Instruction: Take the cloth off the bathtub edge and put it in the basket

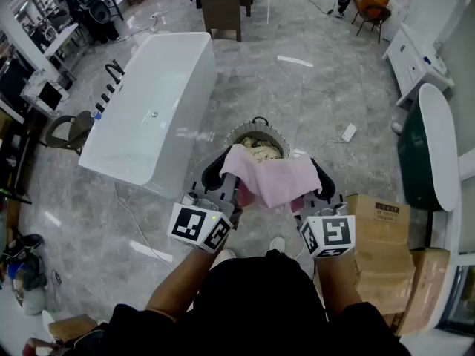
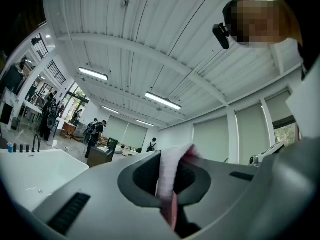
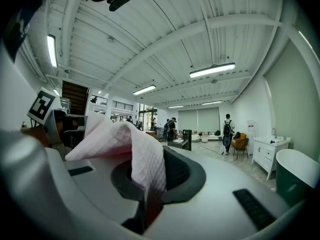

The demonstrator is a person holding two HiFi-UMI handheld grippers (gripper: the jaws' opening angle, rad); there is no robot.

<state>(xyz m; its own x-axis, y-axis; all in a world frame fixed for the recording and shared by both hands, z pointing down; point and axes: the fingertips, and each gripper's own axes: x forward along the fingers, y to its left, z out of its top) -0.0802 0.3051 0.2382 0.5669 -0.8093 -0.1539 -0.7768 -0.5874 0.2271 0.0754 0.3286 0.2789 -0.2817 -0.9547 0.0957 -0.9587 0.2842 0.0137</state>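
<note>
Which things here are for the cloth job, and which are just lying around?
For the job: pink cloth, held by the left gripper and right gripper; basket; white bathtub.
Just lying about: cardboard boxes, power strip on the floor, dark table.

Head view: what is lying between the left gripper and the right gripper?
The pink cloth spans from left gripper to right gripper, above the basket, in the head view.
</note>
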